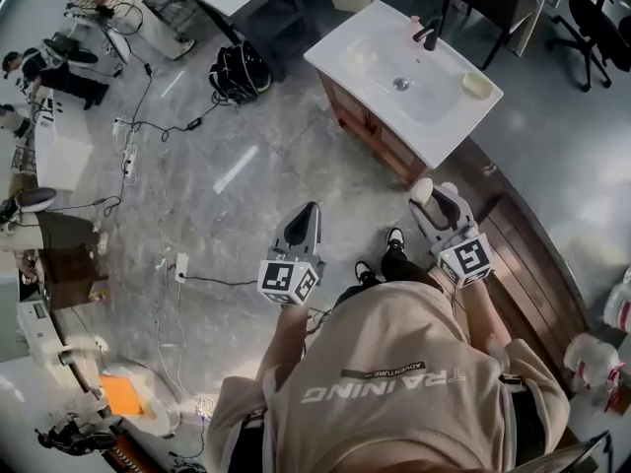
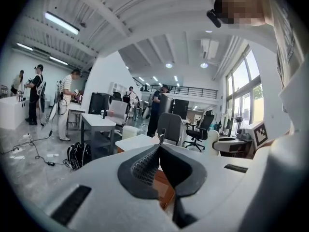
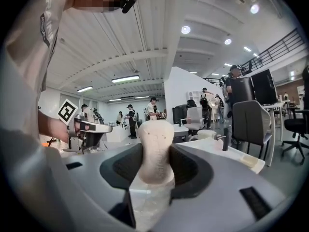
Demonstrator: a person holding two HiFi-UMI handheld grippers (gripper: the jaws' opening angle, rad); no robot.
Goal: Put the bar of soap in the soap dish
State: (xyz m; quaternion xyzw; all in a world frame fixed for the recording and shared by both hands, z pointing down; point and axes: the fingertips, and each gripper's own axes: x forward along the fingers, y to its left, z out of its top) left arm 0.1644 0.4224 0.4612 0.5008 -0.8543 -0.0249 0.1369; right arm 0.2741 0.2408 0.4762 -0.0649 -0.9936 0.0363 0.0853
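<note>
- In the head view, the right gripper (image 1: pixel 437 203) is held out nearly level above the floor, and the bar of soap (image 1: pixel 422 189) shows as a pale tip between its jaws. The soap dish (image 1: pixel 478 85) sits on the right end of the sink top (image 1: pixel 340 52), well apart from the soap. The left gripper (image 1: pixel 302 215) is held alongside.
- In the left gripper view, the two jaws are seen pressed together with nothing between them (this hand is judged idle).
- In the right gripper view, the soap is clamped on edge between the pads, the jaws spread only as wide as the bar. The sink top is seen ahead and to the right.
- The carrying step is judged to be in hand: the soap is gripped but not yet brought to the dish.
- Next, the sink must be approached and the bar brought over the dish, past the faucet (image 1: pixel 426 33). It should be lowered until it rests there, and only then released.
</note>
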